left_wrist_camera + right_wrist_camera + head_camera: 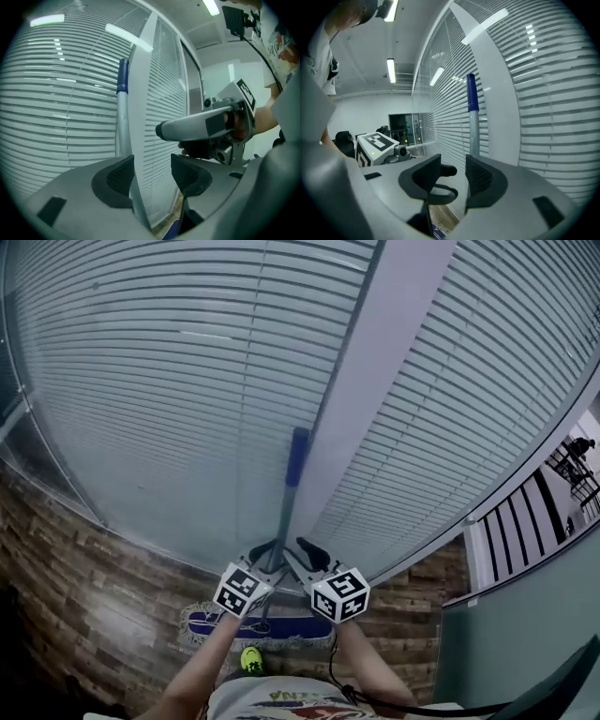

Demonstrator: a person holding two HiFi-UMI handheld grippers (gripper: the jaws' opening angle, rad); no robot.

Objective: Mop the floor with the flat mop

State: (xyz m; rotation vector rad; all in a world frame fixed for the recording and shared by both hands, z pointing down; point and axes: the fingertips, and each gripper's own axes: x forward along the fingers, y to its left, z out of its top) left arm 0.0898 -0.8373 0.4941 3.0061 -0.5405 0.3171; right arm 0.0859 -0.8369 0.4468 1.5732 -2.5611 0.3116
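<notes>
L gripper (152, 174) at 7 o'clock, tongs wide, nothing pinched. Flat mop (284, 517) stands btw both. Its head (258, 624) lies flat on the wood floor (94, 596) at 6, long axis running up to 12, blue grip (298, 456) topmost. It leans on the white pillar (375, 381), prob. so it stands unheld. R gripper (452, 178) at 5, tongs partly apart, empty.

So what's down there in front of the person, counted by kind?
Flat mop: 1
Grippers: 2, the left gripper and the right gripper
Yellow-green shoe: 1
Total: 4
</notes>
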